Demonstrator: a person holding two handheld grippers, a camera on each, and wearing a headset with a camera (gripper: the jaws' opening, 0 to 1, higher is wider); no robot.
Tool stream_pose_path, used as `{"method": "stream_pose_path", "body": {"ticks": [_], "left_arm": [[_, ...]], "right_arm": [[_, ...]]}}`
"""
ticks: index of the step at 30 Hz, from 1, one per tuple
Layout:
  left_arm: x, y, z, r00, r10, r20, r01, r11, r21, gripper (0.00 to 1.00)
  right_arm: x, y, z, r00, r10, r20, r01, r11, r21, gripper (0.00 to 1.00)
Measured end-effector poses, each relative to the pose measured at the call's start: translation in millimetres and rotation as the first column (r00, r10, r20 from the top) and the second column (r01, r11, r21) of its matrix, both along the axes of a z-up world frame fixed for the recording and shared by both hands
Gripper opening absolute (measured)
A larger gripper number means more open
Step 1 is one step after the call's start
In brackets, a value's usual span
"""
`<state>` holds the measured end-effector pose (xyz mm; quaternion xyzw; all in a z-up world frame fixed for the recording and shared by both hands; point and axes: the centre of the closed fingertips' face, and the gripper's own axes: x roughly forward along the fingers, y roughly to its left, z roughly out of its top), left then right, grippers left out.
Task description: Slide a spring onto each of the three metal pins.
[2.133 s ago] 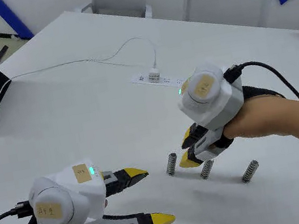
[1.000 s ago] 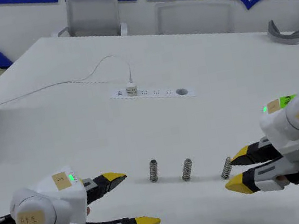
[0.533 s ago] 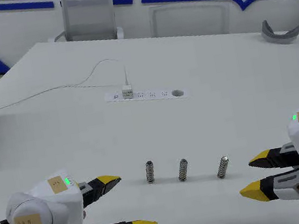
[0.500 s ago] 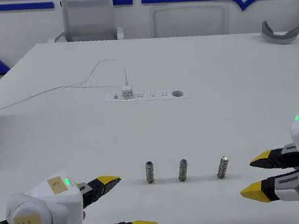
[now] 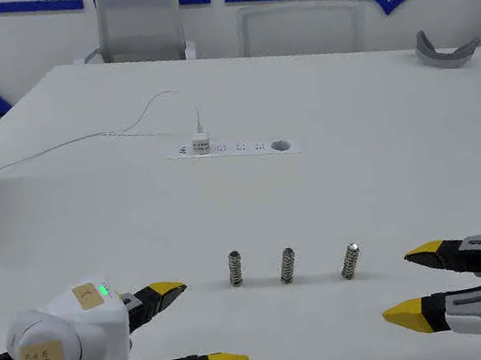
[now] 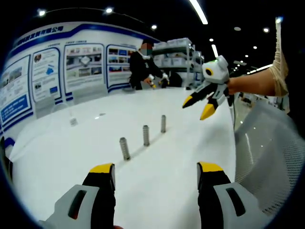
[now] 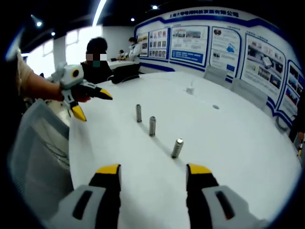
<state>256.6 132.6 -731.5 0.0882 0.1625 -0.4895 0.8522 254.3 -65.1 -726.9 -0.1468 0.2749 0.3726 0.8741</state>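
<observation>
Presently, I record a broad white counter (image 5: 384,156), bare over most of its area. A white power strip (image 5: 231,148) lies flat on it well beyond the work, with a white plug (image 5: 200,142) seated in it and a thin cable (image 5: 77,143) trailing off to the left. A grey chair (image 5: 138,17) stands at the far edge, and a grey curved object (image 5: 445,51) rests near the far right corner. White wall panels (image 5: 332,8) with blue trim back the room. In the left gripper view, display boards (image 6: 71,62) line the wall.

Three coil springs stand in a row at the near centre of the counter. The left spring (image 5: 235,269) is upright. The middle spring (image 5: 287,265) leans slightly. The right spring (image 5: 350,260) tilts to the right, with a bright metal pin tip (image 5: 352,247) showing at its top.

My left tool (image 5: 209,324) sits low at the left, jaws apart and empty, tips pointing towards the row and well clear of the left spring. My right tool (image 5: 398,283) sits to the right of the right spring, jaws likewise apart and empty, near it but not touching. The row lies between the two tools.
</observation>
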Motion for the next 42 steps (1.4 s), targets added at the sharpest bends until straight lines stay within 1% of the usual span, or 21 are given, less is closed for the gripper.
{"method": "stream_pose_path", "body": {"ticks": [4, 9, 14, 23, 26, 30, 37, 42], "left_arm": [[-3.0, 2.6, -0.8, 1.0, 0.006, -0.003, -0.006, 1.0, 0.005, 0.72], [-2.3, 4.6, -0.8, 1.0, 0.019, -0.004, -0.019, 1.0, 0.003, 0.73], [-1.8, 5.3, -2.0, 1.0, 0.028, -0.007, -0.028, 1.0, 0.004, 0.73], [-2.2, 5.2, -4.7, 0.999, 0.035, -0.013, -0.035, 0.999, 0.012, 0.75], [-1.9, 6.0, -5.4, 0.999, 0.04, -0.015, -0.04, 0.999, 0.014, 0.75], [-0.4, 7.9, -5.5, 0.999, 0.05, -0.015, -0.049, 0.999, 0.013, 0.76], [1.3, 8.0, -7.3, 0.998, 0.057, -0.016, -0.056, 0.998, 0.012, 0.77], [3.7, 4.9, -7.3, 0.998, 0.053, -0.018, -0.053, 0.999, 0.009, 0.77]], "right_arm": [[-0.8, -1.2, 0.2, 1.0, -0.016, 0.017, 0.016, 1.0, 0.019, 0.6], [-2.5, -1.2, -0.8, 0.999, -0.022, 0.029, 0.021, 0.999, 0.033, 0.62], [-0.9, -0.3, 0.9, 0.999, -0.033, 0.041, 0.031, 0.998, 0.052, 0.65], [3.5, -0.1, 4.0, 0.997, -0.052, 0.058, 0.047, 0.995, 0.084, 0.67], [4.5, 1.4, 4.3, 0.997, -0.05, 0.064, 0.044, 0.995, 0.088, 0.67], [7.7, 2.6, 5.9, 0.996, -0.059, 0.073, 0.051, 0.993, 0.107, 0.67], [8.7, 4.0, 4.8, 0.995, -0.06, 0.077, 0.051, 0.993, 0.111, 0.68], [11.0, 0.2, 5.0, 0.995, -0.07, 0.077, 0.061, 0.991, 0.115, 0.68]]}}
